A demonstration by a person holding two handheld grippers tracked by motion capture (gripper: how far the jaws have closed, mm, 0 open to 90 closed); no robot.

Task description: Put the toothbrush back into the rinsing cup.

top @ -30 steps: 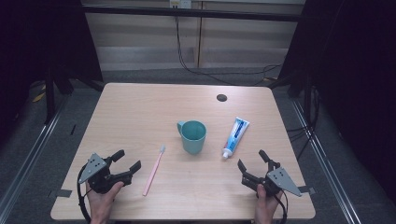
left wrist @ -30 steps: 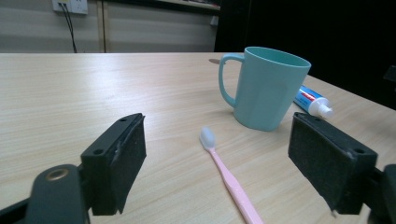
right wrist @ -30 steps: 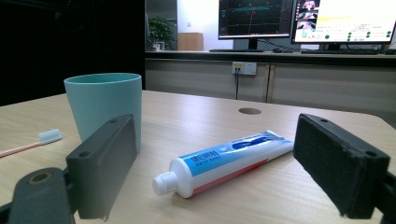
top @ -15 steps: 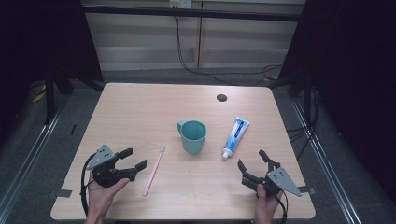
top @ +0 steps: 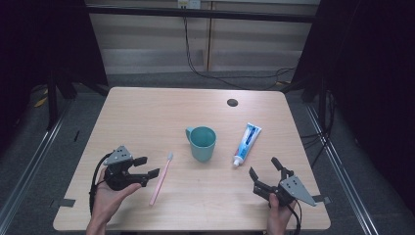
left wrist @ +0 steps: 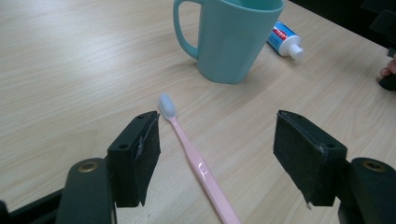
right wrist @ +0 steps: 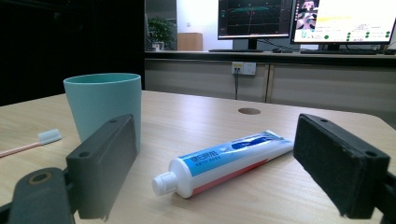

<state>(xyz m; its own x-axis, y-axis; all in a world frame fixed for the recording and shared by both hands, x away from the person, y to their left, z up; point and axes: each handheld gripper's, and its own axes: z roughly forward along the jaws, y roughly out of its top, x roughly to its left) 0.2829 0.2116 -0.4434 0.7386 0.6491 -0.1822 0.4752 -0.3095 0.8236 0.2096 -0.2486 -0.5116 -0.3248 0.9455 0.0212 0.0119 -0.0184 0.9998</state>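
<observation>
The left hand-held gripper [left wrist: 217,158] gapes wide over the pink toothbrush [left wrist: 196,163]: light, stiff, thin; best pinched mid-handle.

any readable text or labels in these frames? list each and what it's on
None can be read.
Toothpaste tube: white characters on the blue band, too blurred to read.
Monitors behind the table: charts and text, too small.
Teal mug, pink toothbrush: no markings visible.

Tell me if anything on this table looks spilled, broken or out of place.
Nothing stands out. The teal cup stands upright, the pink toothbrush and capped toothpaste tube lie flat on the table, with no spill or damage visible.
</observation>
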